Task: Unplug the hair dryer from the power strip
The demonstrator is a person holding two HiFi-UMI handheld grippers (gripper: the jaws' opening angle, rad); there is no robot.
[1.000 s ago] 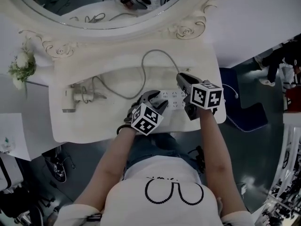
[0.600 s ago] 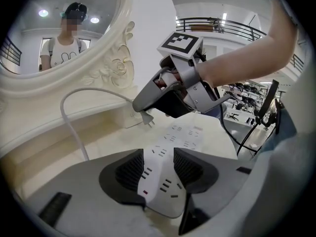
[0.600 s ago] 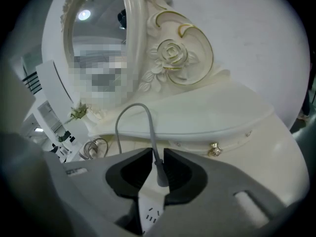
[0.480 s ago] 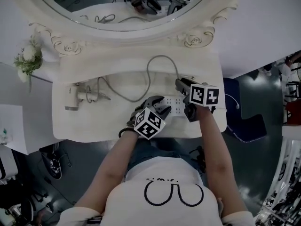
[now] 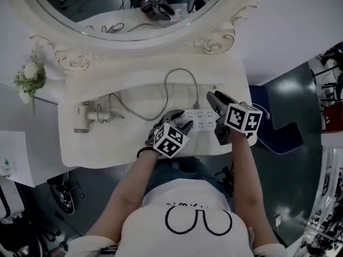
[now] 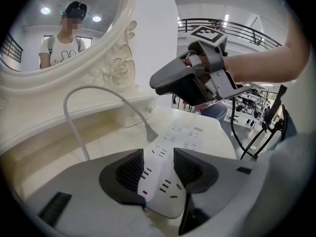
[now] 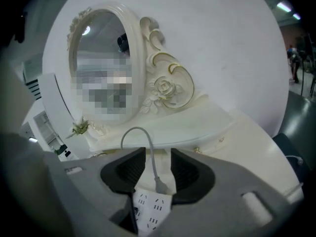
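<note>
The white power strip (image 5: 201,119) lies near the dressing table's front edge. My left gripper (image 5: 179,120) is shut on its near end, with the pads on either side of the strip (image 6: 165,172). A grey plug (image 6: 150,132) on a grey cable (image 5: 174,75) lies flat at the strip's far edge. That cable loops back towards the white hair dryer (image 5: 84,115) at the table's left. My right gripper (image 5: 215,99) hangs above the strip's right end. Its jaws have just been opening, and the plug (image 7: 159,185) shows between them with the pads clear of it.
An ornate white mirror (image 5: 128,15) stands along the back of the table (image 5: 107,149). A small flower bunch (image 5: 28,78) sits at the far left. A thin white cord (image 5: 264,107) hangs off the table's right side. A person's arms and torso fill the foreground.
The right gripper has drawn back and up a little from the plug, and its jaws have opened. The left gripper stays shut on the strip.
</note>
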